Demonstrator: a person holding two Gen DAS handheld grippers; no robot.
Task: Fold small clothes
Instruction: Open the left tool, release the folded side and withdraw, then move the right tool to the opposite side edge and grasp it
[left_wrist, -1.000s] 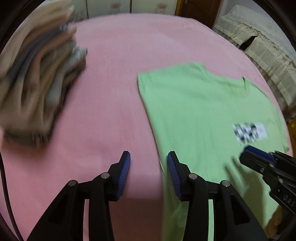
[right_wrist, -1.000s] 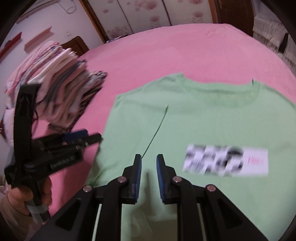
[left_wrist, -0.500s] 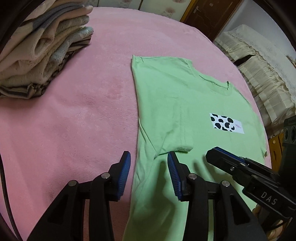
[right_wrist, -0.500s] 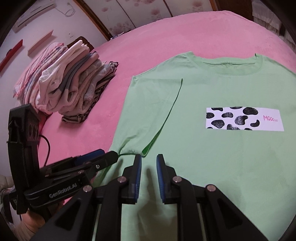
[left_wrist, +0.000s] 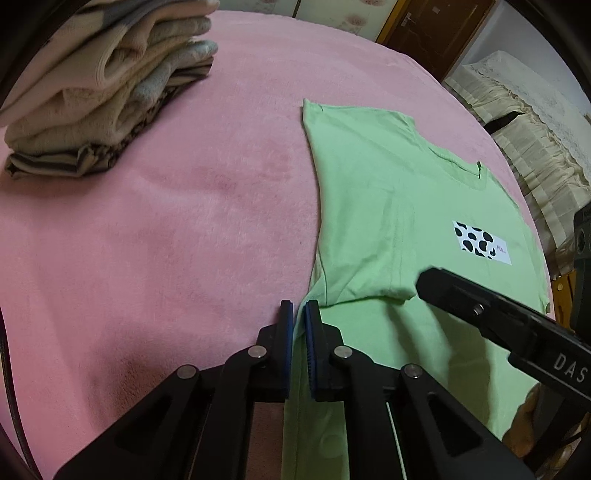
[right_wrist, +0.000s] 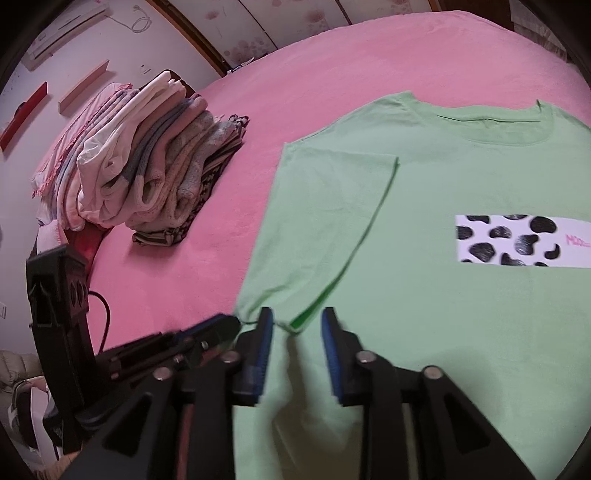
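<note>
Since half a second ago the left tongs (left_wrist: 300, 308) have closed from wide open to nearly shut on the side edge of the green T-shirt (left_wrist: 380, 206), just below the folded-in sleeve (right_wrist: 332, 221), while the right tongs (right_wrist: 297, 323) have opened wider and now hang open near the sleeve's lower corner. The shirt lies flat on the pink bed (left_wrist: 166, 240), print side up, well apart from the stack of folded clothes (left_wrist: 107, 92).

A thin gap is visible between the left pads, so whether the cloth is really pinched cannot be told. If only one layer is caught, lifting may pull the layers apart and undo the sleeve fold. The right tongs may also catch only the sleeve and drag it out.
</note>
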